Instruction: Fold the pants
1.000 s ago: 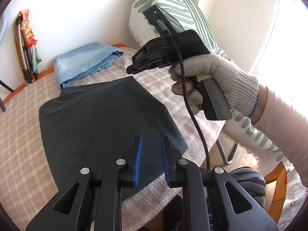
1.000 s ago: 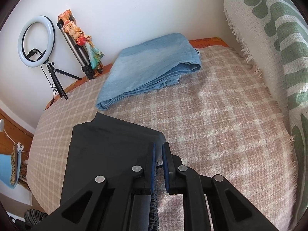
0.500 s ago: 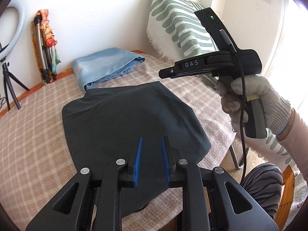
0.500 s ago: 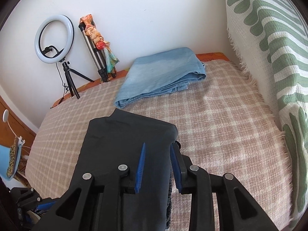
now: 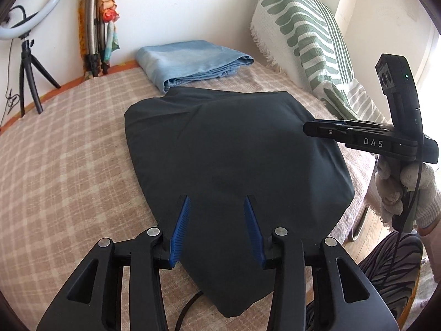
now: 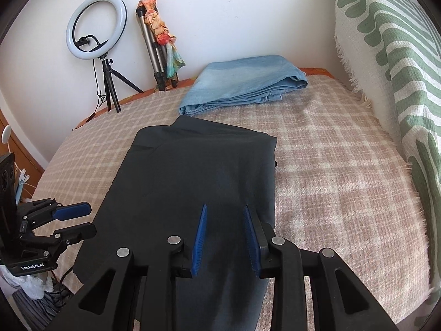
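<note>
Dark folded pants (image 5: 237,160) lie flat on the checked blanket (image 5: 69,149); they also show in the right wrist view (image 6: 193,176). My left gripper (image 5: 216,201) is open and empty, just above the pants' near edge. My right gripper (image 6: 223,209) is open and empty over the pants' near right part. The right gripper shows in the left wrist view (image 5: 311,129) at the pants' right edge. The left gripper shows in the right wrist view (image 6: 85,218) at the pants' left edge.
Folded light-blue jeans (image 5: 193,60) lie at the far end, also in the right wrist view (image 6: 245,85). A green-striped cushion (image 6: 399,55) stands along the right. A ring light on a tripod (image 6: 96,27) and a folded tripod (image 6: 157,44) stand by the wall.
Both grippers have opened and drawn back from the pants. The right gripper let go of the dark fabric it pinched. The pants now lie flat.
</note>
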